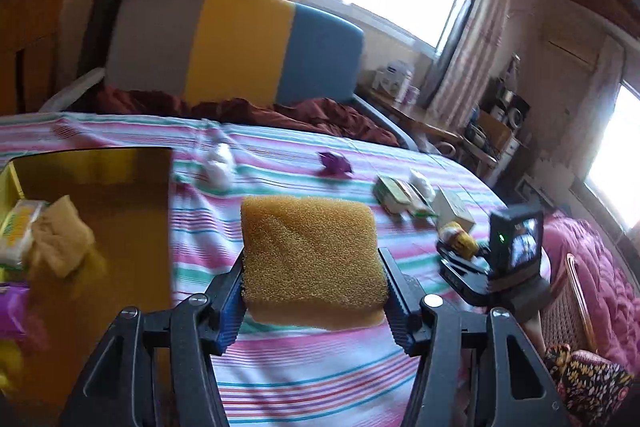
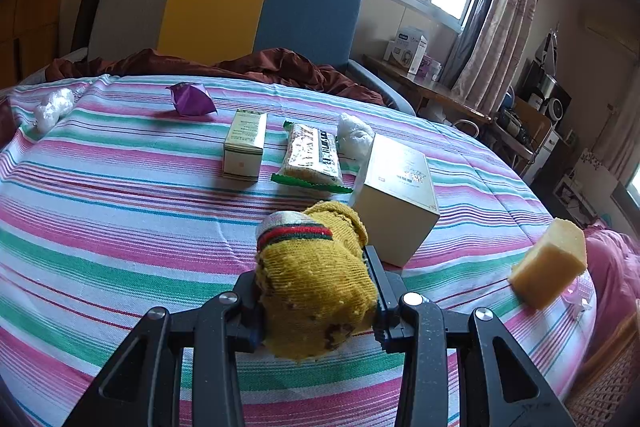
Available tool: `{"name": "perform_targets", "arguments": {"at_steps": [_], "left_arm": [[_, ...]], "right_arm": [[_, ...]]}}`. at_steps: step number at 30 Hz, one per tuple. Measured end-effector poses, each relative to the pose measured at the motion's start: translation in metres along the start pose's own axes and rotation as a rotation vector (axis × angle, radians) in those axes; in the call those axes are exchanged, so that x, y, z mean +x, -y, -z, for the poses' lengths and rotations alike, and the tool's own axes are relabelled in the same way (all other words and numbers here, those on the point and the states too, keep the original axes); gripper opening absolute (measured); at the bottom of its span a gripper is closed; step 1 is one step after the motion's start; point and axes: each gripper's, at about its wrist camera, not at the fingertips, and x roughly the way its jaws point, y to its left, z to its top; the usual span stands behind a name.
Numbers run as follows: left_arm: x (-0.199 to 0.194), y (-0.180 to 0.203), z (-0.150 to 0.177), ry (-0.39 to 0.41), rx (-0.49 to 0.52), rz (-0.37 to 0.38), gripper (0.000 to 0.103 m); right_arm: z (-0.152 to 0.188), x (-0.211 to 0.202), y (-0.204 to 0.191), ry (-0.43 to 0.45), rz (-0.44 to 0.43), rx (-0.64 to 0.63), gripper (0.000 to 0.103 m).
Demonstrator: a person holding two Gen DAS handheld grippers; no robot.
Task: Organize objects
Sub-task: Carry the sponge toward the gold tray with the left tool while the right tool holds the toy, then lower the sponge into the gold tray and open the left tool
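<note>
Left gripper (image 1: 314, 301): jaws clamped on a sponge (image 1: 310, 259), held above the striped sheet (image 1: 304, 379).
Right gripper (image 2: 316, 301): jaws clamped on a yellow sock (image 2: 316, 291), over the near sheet.
Box (image 1: 100, 211): yellow, left of the sponge; holds a pack (image 1: 18, 233) and a cloth (image 1: 60, 243).
Sheet, beyond the sock: big carton (image 2: 396, 199) touching it at right; small carton (image 2: 244, 147) and snack bag (image 2: 312, 157) farther.
Far left: purple wrapper (image 2: 190, 99), white wad (image 2: 52, 109).
Right edge: second sponge (image 2: 550, 263).
</note>
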Motion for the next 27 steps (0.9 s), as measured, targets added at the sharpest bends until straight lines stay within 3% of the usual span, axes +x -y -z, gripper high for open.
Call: {"name": "perform_targets", "arguments": {"at_steps": [12, 19, 27], "left_arm": [[-0.015, -0.065, -0.005, -0.004, -0.115, -0.117, 0.060], [-0.001, -0.112, -0.011, -0.129, -0.196, -0.151, 0.060], [0.002, -0.145, -0.012, -0.163, -0.249, -0.200, 0.060]], "right_arm": [[0.000, 0.000, -0.003, 0.001, 0.006, -0.016, 0.041], [0.000, -0.003, -0.008, 0.015, 0.010, -0.039, 0.041], [0.001, -0.007, -0.019, 0.028, 0.015, -0.096, 0.041]]}}
